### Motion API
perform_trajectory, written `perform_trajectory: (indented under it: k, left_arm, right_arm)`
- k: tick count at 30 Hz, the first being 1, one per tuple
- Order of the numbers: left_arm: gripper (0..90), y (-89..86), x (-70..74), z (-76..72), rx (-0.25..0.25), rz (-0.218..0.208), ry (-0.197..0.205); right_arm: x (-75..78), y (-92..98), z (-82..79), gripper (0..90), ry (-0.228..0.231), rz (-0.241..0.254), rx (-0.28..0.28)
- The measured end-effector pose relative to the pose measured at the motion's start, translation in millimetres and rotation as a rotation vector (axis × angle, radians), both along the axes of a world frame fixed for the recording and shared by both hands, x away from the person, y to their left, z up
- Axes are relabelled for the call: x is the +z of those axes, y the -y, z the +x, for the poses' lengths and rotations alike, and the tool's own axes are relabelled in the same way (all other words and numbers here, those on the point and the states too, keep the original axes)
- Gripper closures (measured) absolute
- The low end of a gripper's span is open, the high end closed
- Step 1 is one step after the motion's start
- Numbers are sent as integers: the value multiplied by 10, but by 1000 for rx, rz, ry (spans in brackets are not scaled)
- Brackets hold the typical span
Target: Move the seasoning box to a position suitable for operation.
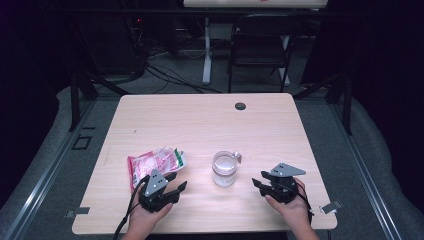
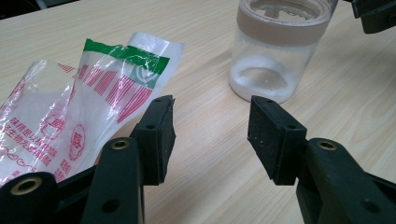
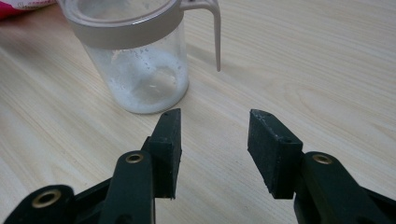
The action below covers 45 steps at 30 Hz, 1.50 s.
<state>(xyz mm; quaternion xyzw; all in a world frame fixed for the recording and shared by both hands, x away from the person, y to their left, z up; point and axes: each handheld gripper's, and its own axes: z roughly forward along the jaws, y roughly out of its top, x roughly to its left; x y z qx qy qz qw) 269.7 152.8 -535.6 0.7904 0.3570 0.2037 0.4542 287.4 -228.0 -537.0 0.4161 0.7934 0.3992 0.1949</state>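
A clear jar [image 1: 224, 168] with a grey rim and a thin side handle stands near the middle of the table's front half; a little white powder lies at its bottom [image 2: 260, 79] [image 3: 140, 60]. To its left lies a crumpled plastic bag [image 1: 154, 163] printed in red with a green band [image 2: 88, 93]. My left gripper [image 1: 178, 182] rests just in front of the bag, open, with nothing between its jaws [image 2: 210, 128]. My right gripper [image 1: 257, 182] sits to the right of the jar, open and empty [image 3: 214, 140], aimed toward the jar.
The light wooden table [image 1: 200, 125] has a small black disc [image 1: 240, 106] near its far edge. A dark chair [image 1: 262, 45] and a white desk leg [image 1: 206, 50] stand beyond the table, with cables on the floor.
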Motion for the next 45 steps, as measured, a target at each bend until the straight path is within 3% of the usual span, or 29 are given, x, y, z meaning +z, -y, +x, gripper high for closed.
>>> perform_trajectory:
  k: [12,20,25,32,38,45]
  left_arm:
    - [508,78,-1,-33,-29,-1,2]
    - [527,99,-23,-74,-33,6,-7]
    - [535,72,-35,-126,-24,7,-15]
    - [534,28,-46,-196,1,18,-11]
    - [535,-68,-33,-281,29,15,-4]
    - [538,-155,-26,-350,58,13,5]
  right_arm:
    - [5,-10,8,559,25,-15,3]
    - [-4,-91,103,623,51,-11,4]
    - [-60,-243,271,634,55,-52,42]
    - [-126,-340,452,654,45,-71,71]
    - [-199,-314,634,686,-6,-26,53]
    - [-214,-390,734,697,0,-68,59]
